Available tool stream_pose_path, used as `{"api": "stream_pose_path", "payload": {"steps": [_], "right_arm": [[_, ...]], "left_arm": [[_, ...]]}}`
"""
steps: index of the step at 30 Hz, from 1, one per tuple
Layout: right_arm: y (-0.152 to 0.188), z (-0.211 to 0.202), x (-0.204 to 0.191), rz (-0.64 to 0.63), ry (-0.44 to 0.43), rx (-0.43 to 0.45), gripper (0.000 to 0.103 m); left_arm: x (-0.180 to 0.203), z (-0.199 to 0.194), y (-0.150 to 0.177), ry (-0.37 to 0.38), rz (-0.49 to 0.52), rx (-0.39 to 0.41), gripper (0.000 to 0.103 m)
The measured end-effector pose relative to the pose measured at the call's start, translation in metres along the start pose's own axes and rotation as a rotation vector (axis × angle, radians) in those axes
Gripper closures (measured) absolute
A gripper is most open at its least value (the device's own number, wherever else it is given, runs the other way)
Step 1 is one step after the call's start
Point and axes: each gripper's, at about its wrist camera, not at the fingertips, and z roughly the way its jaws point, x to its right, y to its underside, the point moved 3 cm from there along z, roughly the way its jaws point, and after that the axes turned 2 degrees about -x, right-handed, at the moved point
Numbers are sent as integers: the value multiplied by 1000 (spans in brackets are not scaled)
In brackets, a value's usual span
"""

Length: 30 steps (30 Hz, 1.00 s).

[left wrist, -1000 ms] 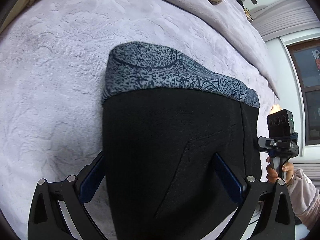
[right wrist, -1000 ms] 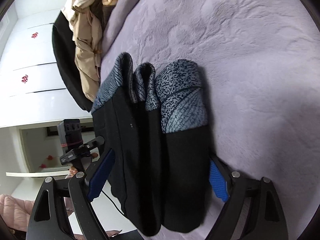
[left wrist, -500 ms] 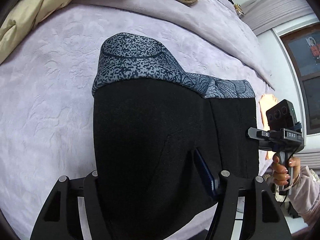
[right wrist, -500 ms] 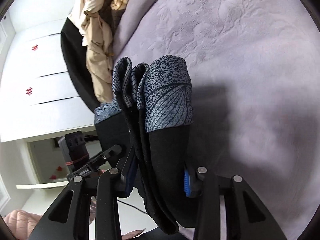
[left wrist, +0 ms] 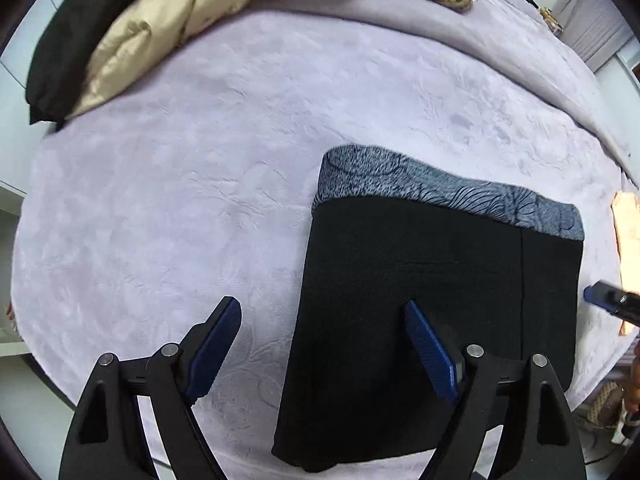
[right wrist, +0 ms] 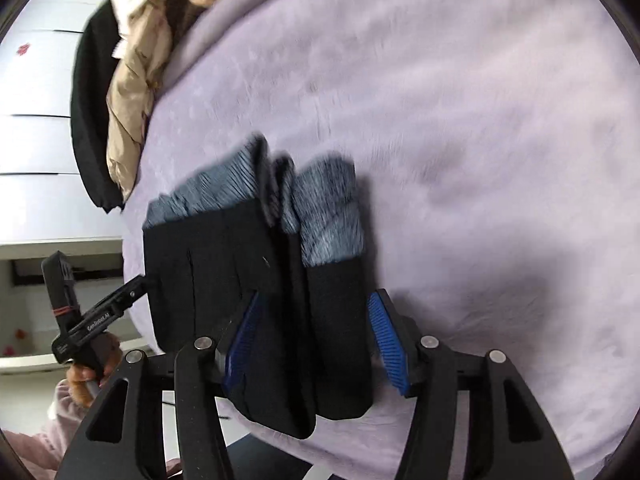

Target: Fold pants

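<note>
A: Where are the pants (left wrist: 432, 320) and which way do they run?

B: They lie folded into a thick black rectangle on the lilac bedspread (left wrist: 200, 200), near its front edge. Their long axis runs from that edge toward the heap of clothes (left wrist: 168, 20) at the far side of the bed. The grey patterned waistband (left wrist: 440, 196) is the end toward the heap; the plain black end points at the cameras.

A: How many layers?

B: In the right wrist view the stack (right wrist: 260, 280) shows several folds side by side, each with a grey band at the far end. That view is blurred, so I cannot count them surely.

A: And the left hand-held gripper (left wrist: 320, 344)?

B: It points steeply down at the bedspread, with the pants' left edge between its blue pads (left wrist: 432, 356). Its jaws have just been opening and stand well apart. The left pad is over bare bedspread, the right over the black cloth; neither presses on anything, so it holds nothing.

A: The right hand-held gripper (right wrist: 316, 340)?

B: It tilts down toward the pants' near end, jaws partly apart and just opening. The folds lie between the pads, which look clear of the cloth, though blur makes that uncertain. In its view a hand (right wrist: 90, 372) with a pink sleeve (right wrist: 48, 432) holds the other tool beside the pants.
</note>
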Motion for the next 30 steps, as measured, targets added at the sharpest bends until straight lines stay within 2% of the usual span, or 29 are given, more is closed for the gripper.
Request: {"api": "stream_pose_path", "payload": {"steps": [1, 2, 4, 8, 11, 15, 17, 21, 22, 23, 25, 30], "right_arm": [[-5, -6, -6, -9, -12, 27, 55], [-11, -9, -14, -31, -10, 49, 59], [-26, -8, -41, -125, 15, 84, 71], [-36, 26, -71, -243, 69, 7, 73], [-19, 58, -59, -252, 186, -80, 76], [8, 48, -40, -233, 196, -91, 76], [21, 44, -31, -214, 228, -119, 72], [38, 26, -16, -145, 222, -137, 68], [42, 21, -13, -131, 226, -137, 63], [48, 15, -10, -116, 227, -131, 60], [60, 7, -8, -102, 224, -125, 49], [80, -12, -5, -97, 226, -118, 41]], "left_arm": [[4, -4, 0, 0, -5, 12, 18], [7, -8, -1, -6, -8, 29, 18], [15, -11, -3, -23, -2, 46, 18], [50, 8, 5, -45, 14, -3, 18], [63, 19, 22, -78, 44, -55, 18], [78, 9, 47, -123, 88, -54, 18], [80, 7, 53, -126, 82, -67, 18], [86, -3, 64, -131, 62, -65, 18], [88, -6, 66, -128, 58, -63, 14], [90, -9, 69, -126, 56, -63, 0], [94, -17, 73, -125, 56, -52, 0], [107, -29, 84, -124, 61, -46, 0]]}}
